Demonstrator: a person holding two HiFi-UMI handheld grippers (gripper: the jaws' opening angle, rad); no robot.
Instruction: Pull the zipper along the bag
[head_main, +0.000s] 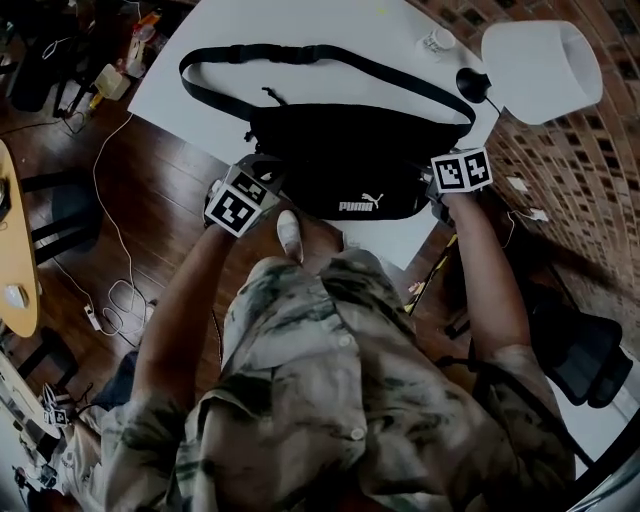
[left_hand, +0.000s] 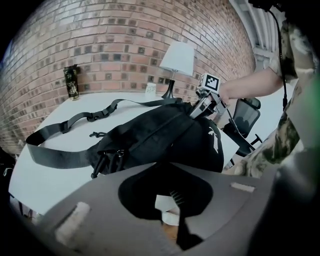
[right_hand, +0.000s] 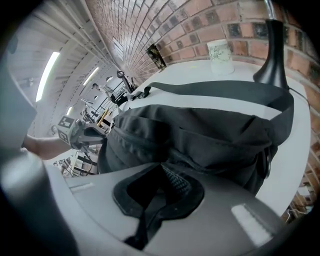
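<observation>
Here, nearest first:
- The left gripper (left_hand: 172, 212) has its jaws drawn together on the near lower edge of the black bag (left_hand: 165, 137). Dark fabric fills the space at its tips.
- Just ahead and to the left of those jaws, the zipper pulls (left_hand: 107, 159) hang at the bag's end, clear of the jaws.
- The zipper (left_hand: 160, 131) runs from there up and to the right, across the bag toward the right gripper (left_hand: 200, 106).
- The right gripper's jaws are closed on the bag's opposite end, with bunched fabric straight ahead of its pads.
- Beyond both grippers, the strap (head_main: 300, 55) loops over the white table (head_main: 300, 20).
- Farthest from them, a lamp (head_main: 540, 65) and a cup (head_main: 437, 42) stand by the brick wall (left_hand: 115, 45).
</observation>
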